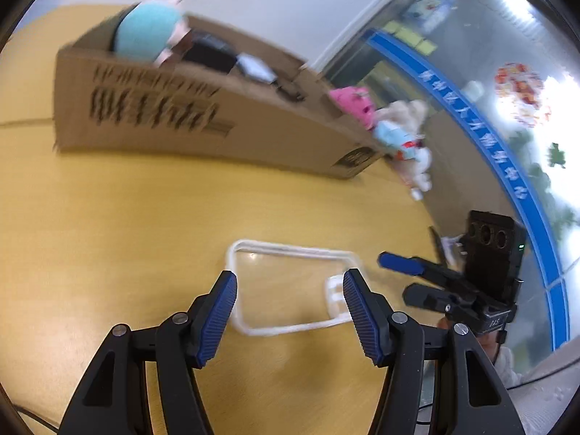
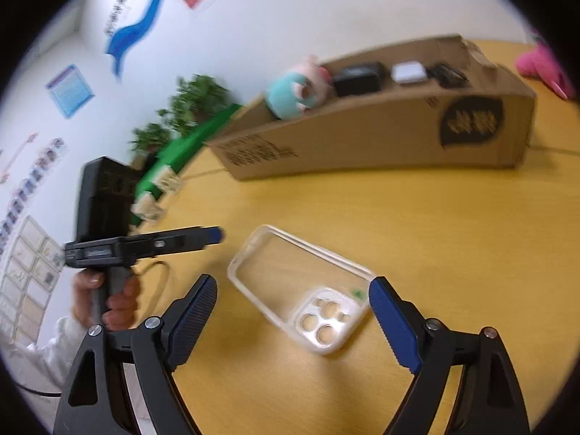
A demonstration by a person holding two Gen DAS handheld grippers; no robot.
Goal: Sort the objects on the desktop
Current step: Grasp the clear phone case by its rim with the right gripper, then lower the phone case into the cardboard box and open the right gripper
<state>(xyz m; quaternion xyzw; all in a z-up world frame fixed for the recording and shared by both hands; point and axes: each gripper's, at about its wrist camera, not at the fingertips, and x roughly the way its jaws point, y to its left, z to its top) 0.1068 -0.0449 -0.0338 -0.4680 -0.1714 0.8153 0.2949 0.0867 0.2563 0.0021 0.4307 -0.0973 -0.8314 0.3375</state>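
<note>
A clear phone case point(image 1: 290, 290) lies flat on the yellow wooden table point(image 1: 127, 224), also in the right wrist view point(image 2: 301, 286). My left gripper point(image 1: 290, 286) is open, its jaws on either side of the case, just above it. My right gripper point(image 2: 293, 301) is open, its jaws wide around the camera end of the case. The right gripper point(image 1: 398, 264) shows at the right of the left wrist view. The left gripper point(image 2: 214, 233) shows at the left of the right wrist view, held by a hand.
A long cardboard box point(image 1: 188, 119) stands at the back of the table with a teal plush point(image 1: 148, 30), black items point(image 1: 210, 52) and a white item point(image 1: 255, 67) in it. Pink point(image 1: 353, 103) and white plush toys point(image 1: 406, 137) lie beside its right end. A glass wall point(image 1: 489, 127) is on the right.
</note>
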